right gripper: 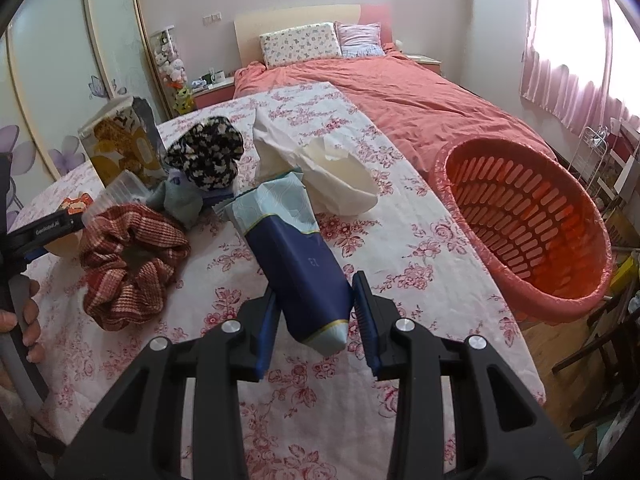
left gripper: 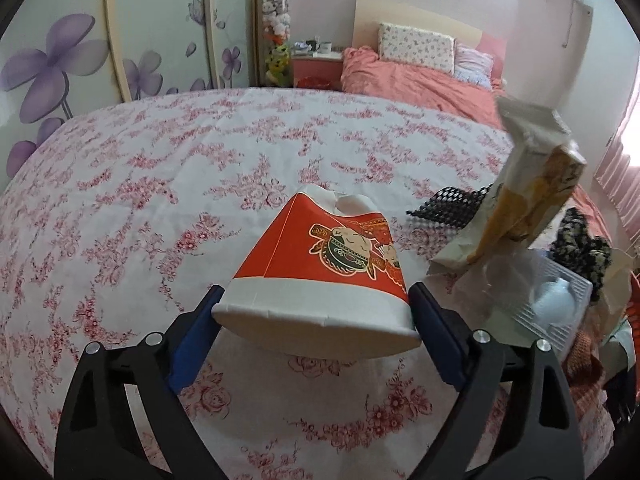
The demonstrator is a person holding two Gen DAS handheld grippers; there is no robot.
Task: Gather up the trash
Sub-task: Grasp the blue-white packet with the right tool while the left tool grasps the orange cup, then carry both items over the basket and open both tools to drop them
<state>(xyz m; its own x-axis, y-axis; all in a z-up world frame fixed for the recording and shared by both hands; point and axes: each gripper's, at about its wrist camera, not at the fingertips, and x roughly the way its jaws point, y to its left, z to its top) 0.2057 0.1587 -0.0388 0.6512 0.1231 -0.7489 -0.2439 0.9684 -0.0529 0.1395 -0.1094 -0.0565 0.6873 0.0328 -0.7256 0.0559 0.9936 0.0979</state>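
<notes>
Broadly, floral-cloth tabletop (right gripper: 420,248) carried the trash; red slatted basket (right gripper: 524,220) leaned at its right edge. Left gripper (left gripper: 316,312): jaws wide, their pads against the white rim of an upended red paper cup (left gripper: 320,264). Right gripper (right gripper: 316,312): jaws narrow, clamped on blue tissue pack (right gripper: 304,264).

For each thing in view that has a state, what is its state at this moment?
Left gripper: closed around the paper cup's rim.
Paper cup: on its side, torn at the far end.
Right gripper: shut on the blue packet.
Blue packet: torn open at the far end.
Red basket: tilted, mouth toward the camera, nothing visible inside.
Tissue: crumpled, on the tablecloth.
</notes>
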